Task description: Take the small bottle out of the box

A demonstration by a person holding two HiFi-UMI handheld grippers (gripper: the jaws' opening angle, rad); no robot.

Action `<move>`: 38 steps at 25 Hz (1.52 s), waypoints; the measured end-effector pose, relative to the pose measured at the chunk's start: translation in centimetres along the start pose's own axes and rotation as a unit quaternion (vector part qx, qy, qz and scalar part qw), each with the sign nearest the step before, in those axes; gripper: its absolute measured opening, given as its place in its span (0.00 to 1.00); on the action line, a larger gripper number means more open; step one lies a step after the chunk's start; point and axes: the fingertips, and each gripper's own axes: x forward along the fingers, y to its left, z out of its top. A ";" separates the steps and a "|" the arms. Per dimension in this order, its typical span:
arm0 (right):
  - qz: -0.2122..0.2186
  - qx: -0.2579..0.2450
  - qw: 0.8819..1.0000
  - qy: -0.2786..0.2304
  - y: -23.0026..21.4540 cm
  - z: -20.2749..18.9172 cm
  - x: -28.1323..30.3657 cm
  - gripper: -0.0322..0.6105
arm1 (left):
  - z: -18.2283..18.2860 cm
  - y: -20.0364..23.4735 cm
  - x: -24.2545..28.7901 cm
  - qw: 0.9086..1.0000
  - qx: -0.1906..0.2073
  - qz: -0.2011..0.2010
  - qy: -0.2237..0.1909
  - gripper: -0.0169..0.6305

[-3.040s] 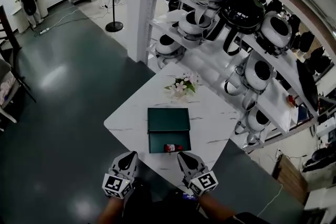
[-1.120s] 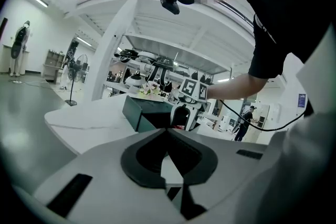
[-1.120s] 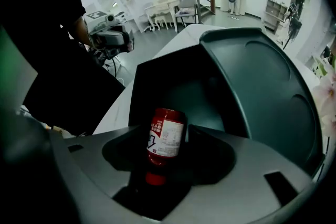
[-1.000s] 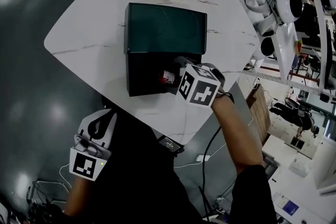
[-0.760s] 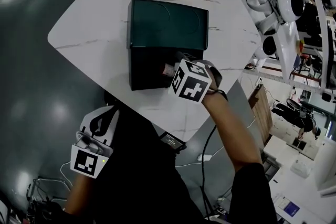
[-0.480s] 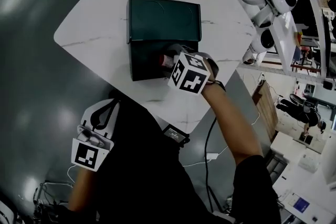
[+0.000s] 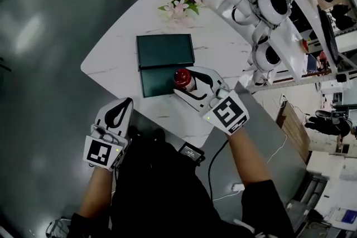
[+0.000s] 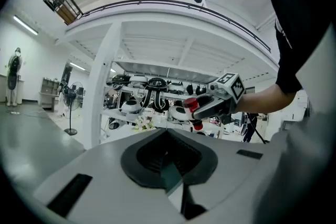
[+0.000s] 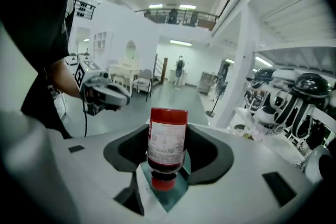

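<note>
The small bottle (image 7: 182,77), red with a white label, is held above the near right corner of the dark green box (image 7: 158,82). My right gripper (image 7: 184,81) is shut on it. In the right gripper view the bottle (image 9: 167,139) stands lengthwise between both jaws, pressed at its sides. The box's lid (image 7: 165,50) lies open and flat behind the tray, which looks empty. My left gripper (image 7: 115,116) is off the table's near edge, shut with nothing between its fingers. From the left gripper view, the right gripper (image 8: 212,105) and the bottle (image 8: 192,108) show ahead.
The box rests on a white marble table (image 7: 111,61). Pink flowers (image 7: 179,6) sit at the table's far side. White shelving (image 7: 268,3) with round white and black devices runs along the right. Dark floor (image 7: 44,64) lies to the left, and a small black device (image 7: 191,151) lies by the near edge.
My right gripper was down in the box around the bottle. It now holds the bottle up and clear of the tray. The head view has pulled back. The left gripper stays by the table's edge.
</note>
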 end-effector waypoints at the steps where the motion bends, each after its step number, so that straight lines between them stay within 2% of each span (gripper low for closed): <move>1: -0.015 0.007 0.999 -0.044 -0.1 1.7 -1.7 0.42 | 1.3 -0.6 0.0 1.000 0.005 0.000 -0.005 0.05; 4: -0.068 0.047 0.984 -0.158 -0.5 5.3 -7.8 0.42 | 4.9 -3.0 0.1 0.999 0.034 -0.002 -0.023 0.05; 9: -0.162 0.080 0.941 -0.284 1.1 5.6 -19.2 0.42 | 7.3 -9.3 -1.0 0.997 0.063 -0.008 -0.040 0.05; 13: -0.202 0.078 0.923 -0.318 5.0 2.5 -26.5 0.42 | 7.2 -14.8 -3.4 0.997 0.055 -0.001 -0.050 0.05; 18: -0.221 0.106 0.907 -0.341 9.4 -0.3 -32.0 0.42 | 6.0 -20.3 -6.4 0.998 0.041 0.017 -0.049 0.05; 22: -0.224 0.126 0.910 -0.326 12.4 -3.7 -33.7 0.42 | 5.3 -23.2 -8.8 0.998 0.036 0.025 -0.043 0.05; 26: -0.222 0.140 0.911 -0.319 14.8 -5.3 -34.4 0.42 | 5.2 -25.3 -11.0 0.998 0.040 0.032 -0.038 0.05; 32: -0.227 0.153 0.912 -0.307 18.4 -6.1 -34.5 0.42 | 4.7 -27.3 -13.7 0.998 0.041 0.025 -0.035 0.05; 38: -0.234 0.155 0.914 -0.293 22.3 -5.2 -33.7 0.42 | 4.5 -27.5 -17.1 0.998 0.036 0.015 -0.042 0.05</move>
